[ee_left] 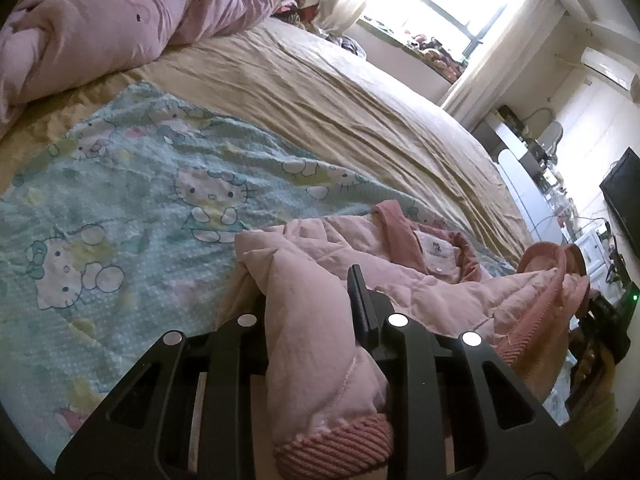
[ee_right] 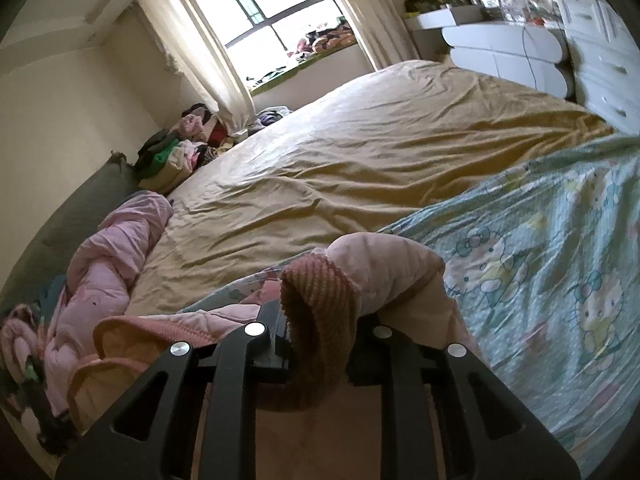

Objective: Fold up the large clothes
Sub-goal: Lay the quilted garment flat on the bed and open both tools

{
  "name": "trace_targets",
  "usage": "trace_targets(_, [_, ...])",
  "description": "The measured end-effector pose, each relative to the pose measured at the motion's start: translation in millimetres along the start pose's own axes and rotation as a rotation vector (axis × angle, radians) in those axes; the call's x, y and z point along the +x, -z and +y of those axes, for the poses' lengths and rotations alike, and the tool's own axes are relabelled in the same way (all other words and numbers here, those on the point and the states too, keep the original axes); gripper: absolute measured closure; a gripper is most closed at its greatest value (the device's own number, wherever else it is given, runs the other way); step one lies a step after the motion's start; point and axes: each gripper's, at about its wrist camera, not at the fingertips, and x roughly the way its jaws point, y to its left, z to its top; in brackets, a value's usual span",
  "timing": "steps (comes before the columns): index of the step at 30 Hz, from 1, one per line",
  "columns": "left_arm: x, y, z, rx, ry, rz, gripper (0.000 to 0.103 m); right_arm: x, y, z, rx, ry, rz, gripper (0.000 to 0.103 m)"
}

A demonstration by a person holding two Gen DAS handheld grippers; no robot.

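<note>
A pale pink padded jacket point(ee_left: 400, 272) with darker ribbed cuffs and collar lies crumpled on the Hello Kitty blanket point(ee_left: 120, 200) on the bed. My left gripper point(ee_left: 312, 320) is shut on one jacket sleeve, whose ribbed cuff point(ee_left: 336, 444) hangs toward the camera. My right gripper point(ee_right: 320, 336) is shut on the other sleeve point(ee_right: 384, 276) near its ribbed cuff point(ee_right: 316, 312), lifted above the blanket point(ee_right: 540, 280). The rest of the jacket point(ee_right: 132, 344) shows at lower left in the right wrist view.
A tan sheet point(ee_right: 360, 152) covers the bed. A rolled pink duvet point(ee_left: 100, 28) lies at the head; it also shows in the right wrist view point(ee_right: 112, 264). Piled clothes point(ee_right: 180, 148) sit by the window. White drawers point(ee_right: 600, 52) stand beside the bed.
</note>
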Motion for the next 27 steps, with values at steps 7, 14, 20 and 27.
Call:
trace_targets(7, [16.0, -0.8, 5.5, -0.006, 0.004, 0.03, 0.083, 5.3, -2.1, -3.9, 0.077, -0.066, 0.005, 0.057])
trace_targets(14, [22.2, -1.6, 6.5, -0.006, 0.013, 0.038, 0.083, -20.6, 20.5, 31.7, -0.067, -0.061, -0.062, 0.027])
trace_targets(20, [25.0, -3.9, 3.6, -0.004, 0.03, 0.029, 0.077, -13.7, 87.4, 90.1, -0.336, -0.096, 0.086, 0.027])
trace_targets(27, [0.2, -13.3, -14.7, 0.01, 0.116, -0.03, 0.035, 24.6, 137.1, 117.4, -0.441, -0.013, 0.229, 0.027])
